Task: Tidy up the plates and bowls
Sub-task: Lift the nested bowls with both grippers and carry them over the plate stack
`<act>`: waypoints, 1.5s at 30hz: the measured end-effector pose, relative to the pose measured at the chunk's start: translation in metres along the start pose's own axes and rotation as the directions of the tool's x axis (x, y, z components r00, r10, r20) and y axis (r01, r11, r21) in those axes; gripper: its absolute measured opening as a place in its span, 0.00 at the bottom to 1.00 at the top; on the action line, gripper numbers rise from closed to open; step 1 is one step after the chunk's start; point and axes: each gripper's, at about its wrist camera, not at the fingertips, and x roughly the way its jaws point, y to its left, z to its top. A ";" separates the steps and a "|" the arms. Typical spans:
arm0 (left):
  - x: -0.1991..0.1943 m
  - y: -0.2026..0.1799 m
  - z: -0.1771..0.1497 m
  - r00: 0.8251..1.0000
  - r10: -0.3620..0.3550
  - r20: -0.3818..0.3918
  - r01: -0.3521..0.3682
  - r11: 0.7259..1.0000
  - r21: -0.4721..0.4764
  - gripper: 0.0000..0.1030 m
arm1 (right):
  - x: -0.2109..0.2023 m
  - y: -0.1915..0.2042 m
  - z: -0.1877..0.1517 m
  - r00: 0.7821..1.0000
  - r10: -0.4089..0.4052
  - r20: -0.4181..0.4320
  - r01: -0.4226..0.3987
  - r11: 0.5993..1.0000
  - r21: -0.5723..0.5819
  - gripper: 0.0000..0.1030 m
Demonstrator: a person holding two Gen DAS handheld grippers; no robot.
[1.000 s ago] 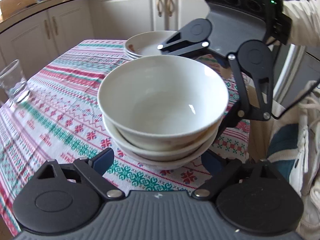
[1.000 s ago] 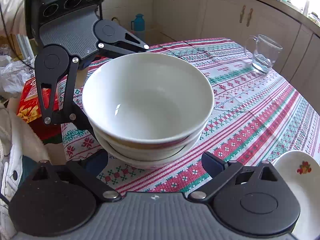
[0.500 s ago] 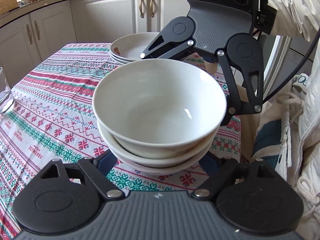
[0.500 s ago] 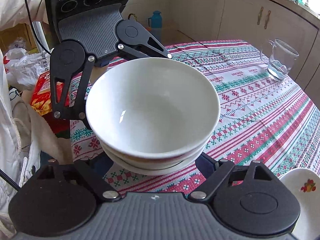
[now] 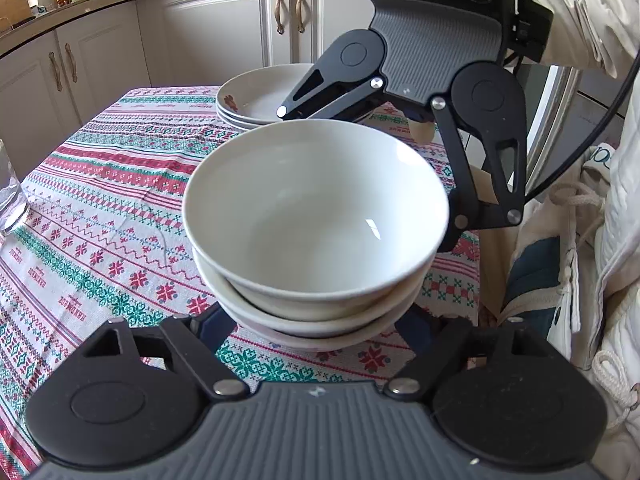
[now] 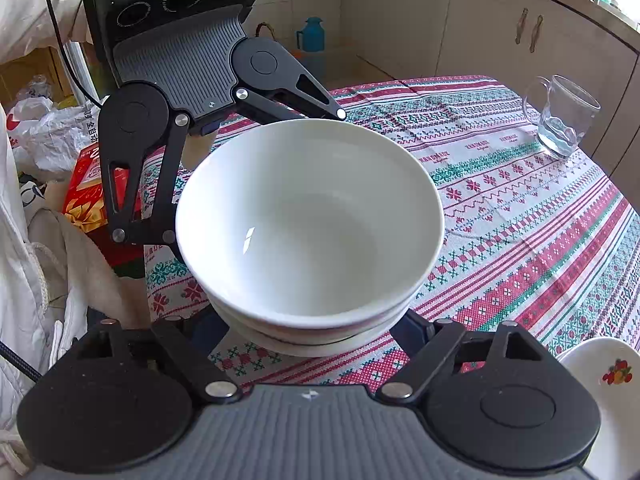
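Three nested bowls (image 5: 316, 236) sit on the tablecloth (image 5: 100, 208) between my two claws; left claw (image 5: 316, 324) and right claw (image 6: 308, 328) have both just been closing and now hug the bottom bowl from opposite sides. I should lift both together, level. Beyond, only the left view shows the stacked plates (image 5: 260, 100); only the right shows a glass mug (image 6: 560, 116).

Stack of white bowls (image 5: 316, 216) sits on patterned tablecloth (image 5: 112, 208); left gripper (image 5: 316, 320) and right gripper (image 5: 360, 184) clamp its opposite sides; plates (image 5: 256, 100) behind.
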 end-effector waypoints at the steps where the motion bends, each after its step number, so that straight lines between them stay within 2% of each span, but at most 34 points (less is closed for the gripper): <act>1: 0.000 -0.001 0.000 1.000 0.004 0.000 -0.004 1.000 -0.001 0.82 | 0.000 0.000 0.000 1.000 -0.001 -0.002 0.001 1.000 0.001 0.86; 9: -0.005 -0.003 0.011 1.000 0.012 0.003 -0.012 1.000 -0.014 0.82 | -0.009 0.000 0.002 1.000 -0.007 0.001 0.007 1.000 -0.004 0.86; 18: 0.000 0.000 0.051 1.000 0.004 0.025 -0.004 1.000 -0.006 0.82 | -0.044 -0.014 -0.003 0.999 -0.038 0.013 0.038 0.999 -0.007 0.86; 31: 0.036 0.011 0.114 0.997 -0.048 0.060 0.045 0.998 0.049 0.82 | -0.096 -0.050 -0.031 0.992 -0.129 0.012 0.129 0.991 0.029 0.86; 45: 0.082 0.023 0.159 0.993 -0.090 0.074 0.081 0.989 0.126 0.82 | -0.125 -0.093 -0.070 0.976 -0.218 -0.001 0.217 0.970 0.105 0.86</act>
